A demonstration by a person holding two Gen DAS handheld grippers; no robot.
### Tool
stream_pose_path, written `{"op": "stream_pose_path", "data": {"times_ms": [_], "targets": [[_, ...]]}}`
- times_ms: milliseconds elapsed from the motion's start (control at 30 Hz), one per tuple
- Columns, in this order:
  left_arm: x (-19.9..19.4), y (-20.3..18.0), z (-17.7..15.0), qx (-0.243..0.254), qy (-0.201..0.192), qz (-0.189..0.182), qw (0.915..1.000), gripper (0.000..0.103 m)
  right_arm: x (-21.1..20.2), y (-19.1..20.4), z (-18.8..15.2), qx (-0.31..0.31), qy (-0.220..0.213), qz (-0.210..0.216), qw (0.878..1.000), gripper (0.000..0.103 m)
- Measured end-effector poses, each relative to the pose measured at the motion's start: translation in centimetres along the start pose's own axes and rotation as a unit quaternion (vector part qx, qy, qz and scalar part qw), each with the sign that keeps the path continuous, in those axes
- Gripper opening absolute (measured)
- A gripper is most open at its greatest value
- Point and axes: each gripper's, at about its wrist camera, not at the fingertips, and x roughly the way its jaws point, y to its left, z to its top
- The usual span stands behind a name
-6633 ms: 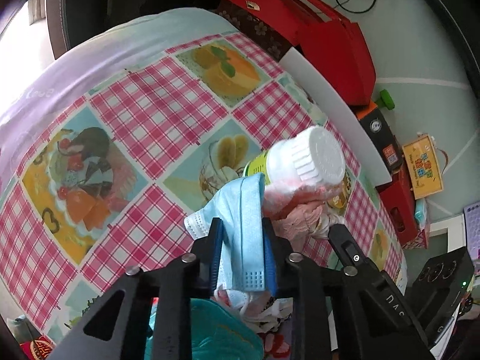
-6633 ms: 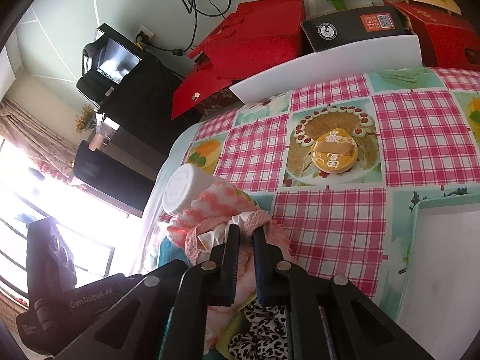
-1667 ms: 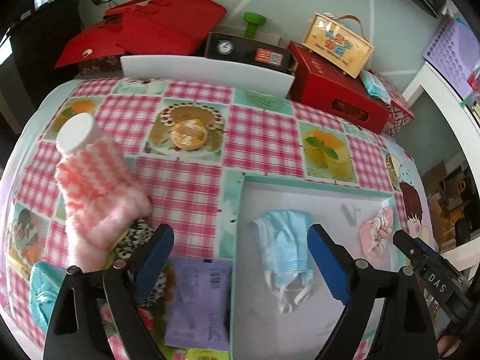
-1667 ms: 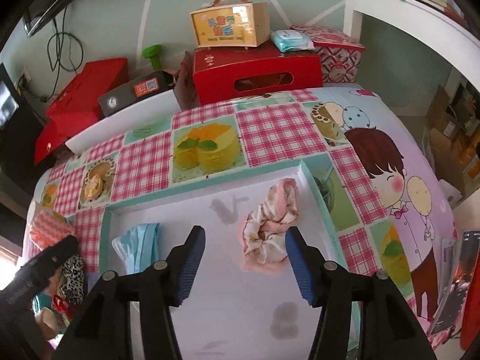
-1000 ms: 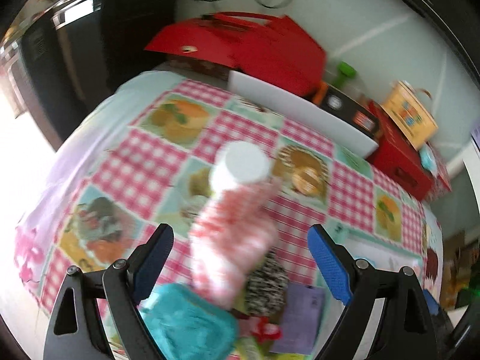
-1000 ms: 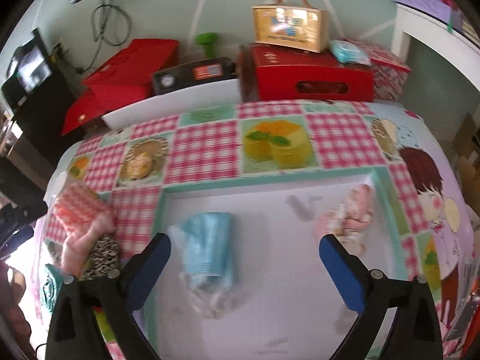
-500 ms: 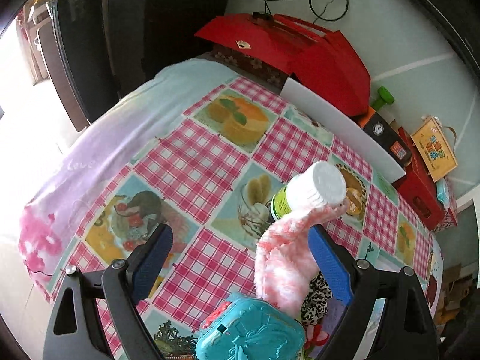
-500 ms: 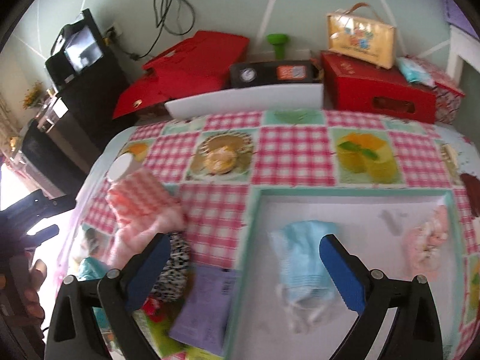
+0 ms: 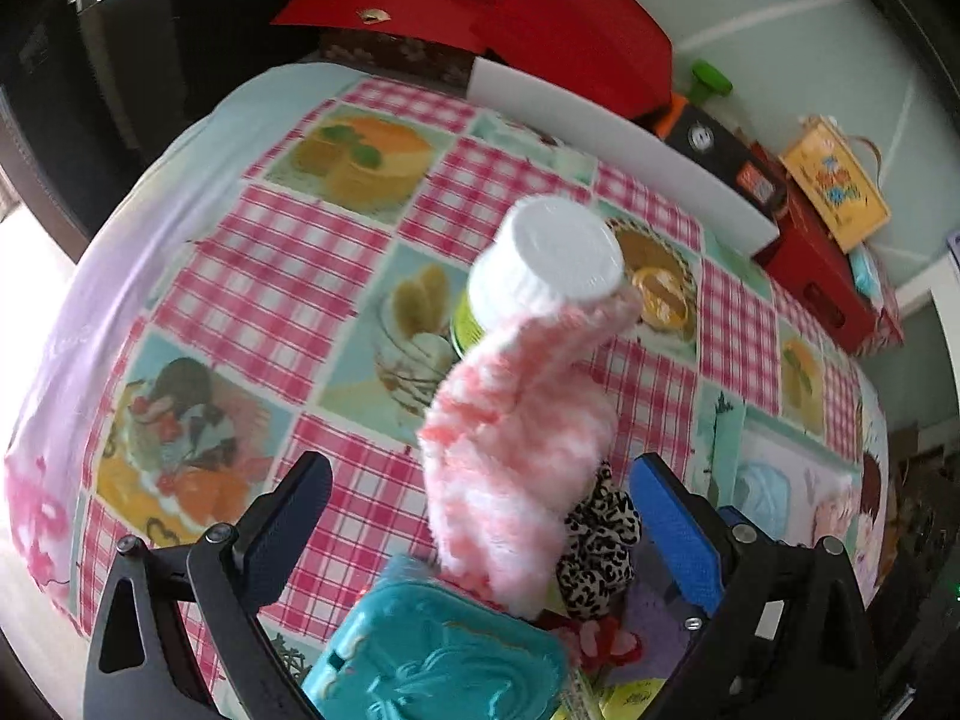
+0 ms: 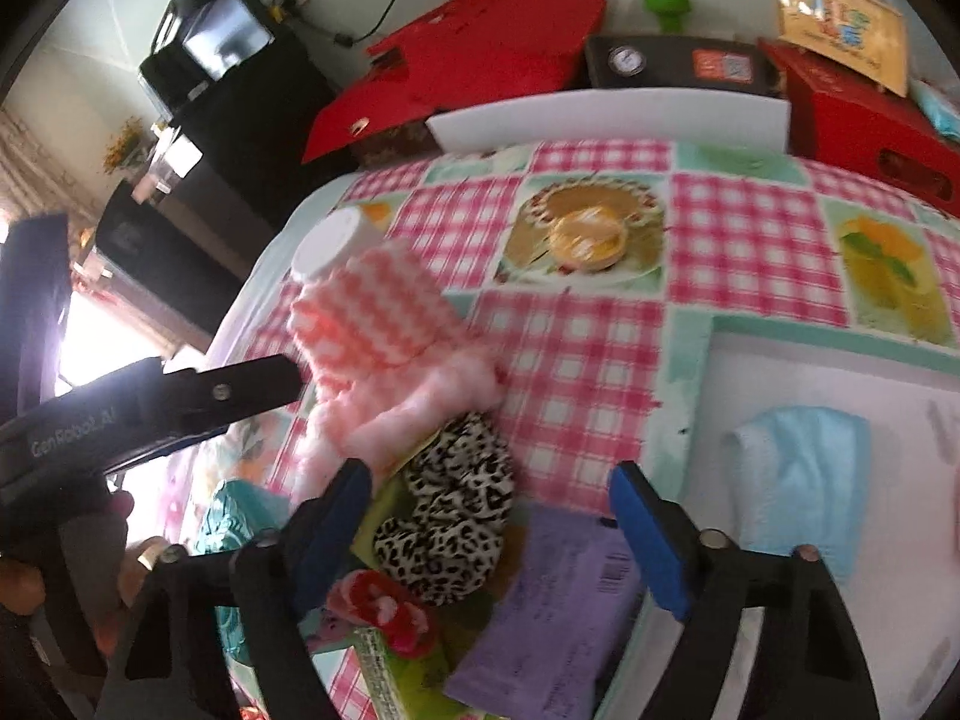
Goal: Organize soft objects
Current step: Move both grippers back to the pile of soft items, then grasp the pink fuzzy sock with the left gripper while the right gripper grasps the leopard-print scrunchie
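Observation:
A fluffy pink-and-white sock drapes over a white-capped bottle and hangs between the fingers of my open, empty left gripper. In the right wrist view the sock lies left of centre. A leopard-print scrunchie sits between the fingers of my open, empty right gripper; it also shows in the left wrist view. A light blue face mask lies on the white tray at the right. The left gripper's finger shows beside the sock.
A teal case lies near the table's front edge. A purple packet, a red-and-pink fabric piece and a green box lie by the scrunchie. Red boxes and a white board stand behind the checked tablecloth.
Both grippers have swung left from the tray towards the pile. My left gripper has closed in around the pink sock. My right gripper now hovers over the leopard scrunchie. Mask stays on the tray.

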Motion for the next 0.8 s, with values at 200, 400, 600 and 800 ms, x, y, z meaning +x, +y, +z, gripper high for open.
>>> {"op": "stream_pose_path", "data": {"times_ms": [200,400,600,800], "targets": [[1.4,-0.5,-0.1,0.006,0.03,-0.002,0.9995,0.098,1.8,0.1,-0.5,0.006,0.026,0.024,0.999,0.063],[2.5,-1.3,-0.4,0.017,0.05,-0.008,0.9986,0.081,3.4,0.2,-0.7,0.006,0.046,0.036,0.998,0.053],[3.6,-2.0,-0.7,0.034,0.065,-0.004,0.9973,0.063,4.3,0.3,-1.1,0.008,0.06,0.037,0.998,0.048],[3.9,-2.7,-0.9,0.053,0.065,0.001,0.9965,0.037,4.6,0.2,-1.4,0.009,0.064,0.039,0.997,0.042]]}}
